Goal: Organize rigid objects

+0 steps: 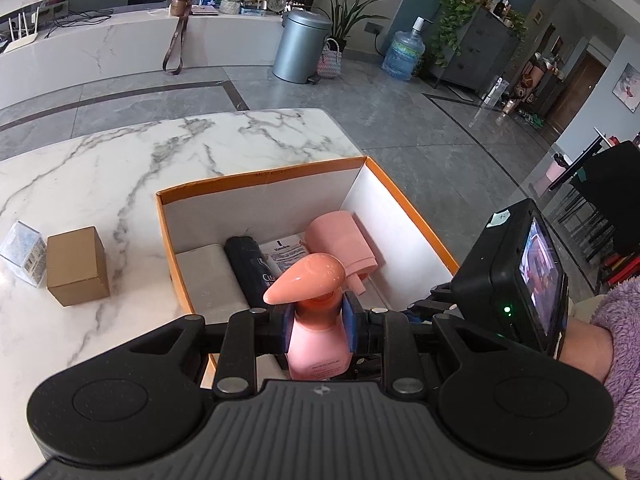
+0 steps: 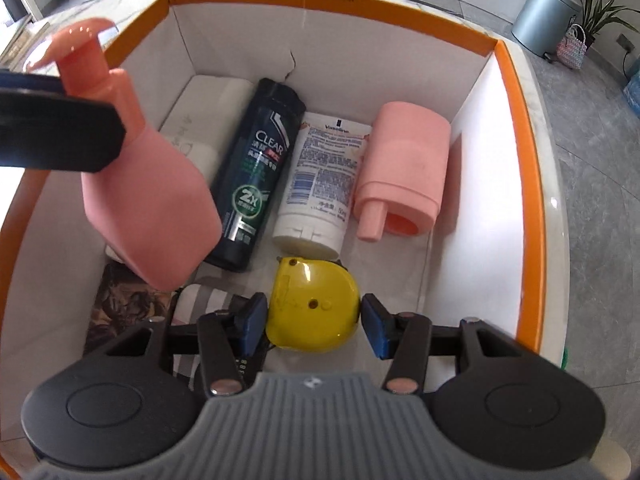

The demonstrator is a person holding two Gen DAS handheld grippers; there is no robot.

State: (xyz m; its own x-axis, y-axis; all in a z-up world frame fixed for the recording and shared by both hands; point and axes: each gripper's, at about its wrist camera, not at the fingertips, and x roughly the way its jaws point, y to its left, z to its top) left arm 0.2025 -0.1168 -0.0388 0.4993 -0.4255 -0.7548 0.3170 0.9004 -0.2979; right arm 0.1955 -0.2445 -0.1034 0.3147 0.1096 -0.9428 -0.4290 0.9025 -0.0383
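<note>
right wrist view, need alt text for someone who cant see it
The right tool straddles a yellow round object low inside an orange-rimmed box. Behind it lie a dark shampoo bottle, white tube and pink container; a pink pump bottle hangs at left.

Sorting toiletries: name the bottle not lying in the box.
The pink pump bottle, gripped at its neck by the left gripper; the dark shampoo bottle lies flat.

Pink pump bottle (image 2: 152, 204) with a salmon cap, upper left; dark green-black shampoo bottle (image 2: 256, 176) at centre; white tube (image 2: 320, 184) with blue print; yellow tape measure (image 2: 312, 304) below; orange-edged box (image 2: 520, 120), white inside; grey-veined white marble table (image 1: 120, 160).
</note>
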